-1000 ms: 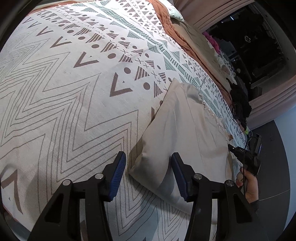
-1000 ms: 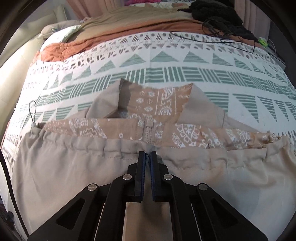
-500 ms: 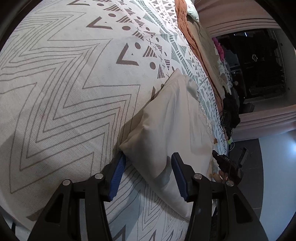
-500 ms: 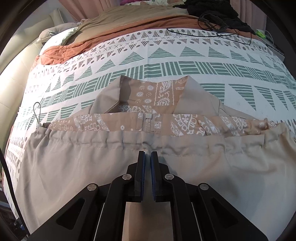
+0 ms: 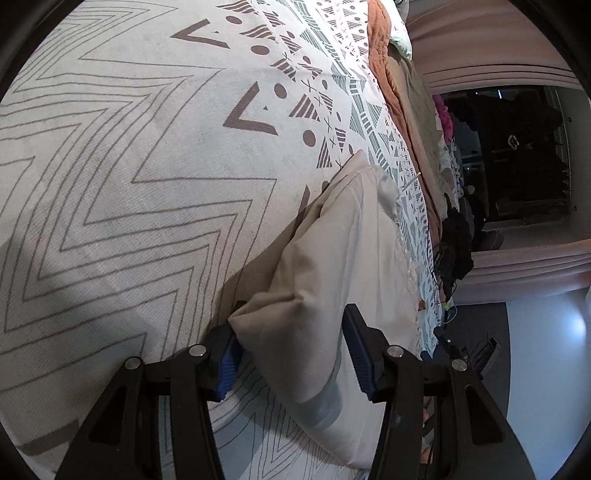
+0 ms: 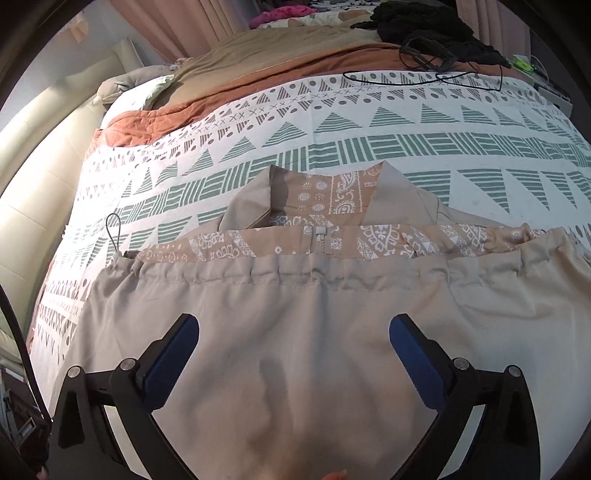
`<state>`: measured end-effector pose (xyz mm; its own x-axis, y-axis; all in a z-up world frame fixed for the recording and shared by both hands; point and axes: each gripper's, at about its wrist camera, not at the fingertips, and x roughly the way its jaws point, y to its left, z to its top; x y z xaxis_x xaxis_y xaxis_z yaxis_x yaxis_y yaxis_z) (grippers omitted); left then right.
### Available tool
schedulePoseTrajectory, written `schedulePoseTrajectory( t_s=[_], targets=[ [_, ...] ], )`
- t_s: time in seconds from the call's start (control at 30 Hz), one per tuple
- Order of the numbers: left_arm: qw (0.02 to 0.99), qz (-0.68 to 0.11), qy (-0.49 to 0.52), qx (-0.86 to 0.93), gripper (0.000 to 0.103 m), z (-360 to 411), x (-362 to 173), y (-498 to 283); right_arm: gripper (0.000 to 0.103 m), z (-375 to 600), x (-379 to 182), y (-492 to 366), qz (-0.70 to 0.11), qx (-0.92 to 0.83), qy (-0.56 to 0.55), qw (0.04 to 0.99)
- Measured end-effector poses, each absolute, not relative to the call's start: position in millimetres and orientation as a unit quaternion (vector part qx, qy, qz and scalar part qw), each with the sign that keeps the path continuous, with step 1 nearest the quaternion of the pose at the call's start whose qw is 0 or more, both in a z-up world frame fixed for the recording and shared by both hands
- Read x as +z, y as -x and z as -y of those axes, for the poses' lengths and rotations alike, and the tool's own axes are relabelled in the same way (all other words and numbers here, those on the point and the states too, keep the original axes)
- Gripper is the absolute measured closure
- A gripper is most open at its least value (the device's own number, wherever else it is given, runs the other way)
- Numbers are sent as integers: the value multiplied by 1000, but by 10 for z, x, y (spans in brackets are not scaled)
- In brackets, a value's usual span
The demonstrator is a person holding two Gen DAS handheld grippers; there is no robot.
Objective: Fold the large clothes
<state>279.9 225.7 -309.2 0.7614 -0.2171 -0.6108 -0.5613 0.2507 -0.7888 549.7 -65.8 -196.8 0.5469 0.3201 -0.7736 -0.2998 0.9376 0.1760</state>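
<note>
We found no legible text, labels, brands or numbers in either view; the bedspread [image 6: 369, 147] and garment lining [image 6: 332, 199] carried only decorative patterns.

The folded jacket [image 6: 295, 332] lies on the bed [image 6: 443, 147], directly under and ahead of my right gripper [image 6: 294, 339], whose jaws stand wide apart above its cloth. Its gathered hem runs across just ahead of me, the collar beyond it. Behind the jacket, at the far edge of the bed, lie a blanket [image 6: 280, 70] and a heap of clothes [image 6: 424, 26], with a cable [image 6: 424, 79] before the heap. My left gripper [image 5: 291, 352] sits at the jacket's [image 5: 343, 258] corner, 1 jaw on each side of it, the bed [image 5: 129, 166] spreading to its left.
</note>
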Motion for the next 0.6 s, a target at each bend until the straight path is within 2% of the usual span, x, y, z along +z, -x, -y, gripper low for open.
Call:
schedulePoseTrajectory(
  t_s=[0.23, 0.6],
  targets=[
    [715, -325, 610, 107, 51, -2202, -3126, -2818, 0, 744, -1801, -5130, -427, 176, -10, 887],
    [730, -312, 604, 74, 51, -2223, -2992, -2910, 0, 1284, -1712, -4147, -421, 207, -67, 880]
  ],
)
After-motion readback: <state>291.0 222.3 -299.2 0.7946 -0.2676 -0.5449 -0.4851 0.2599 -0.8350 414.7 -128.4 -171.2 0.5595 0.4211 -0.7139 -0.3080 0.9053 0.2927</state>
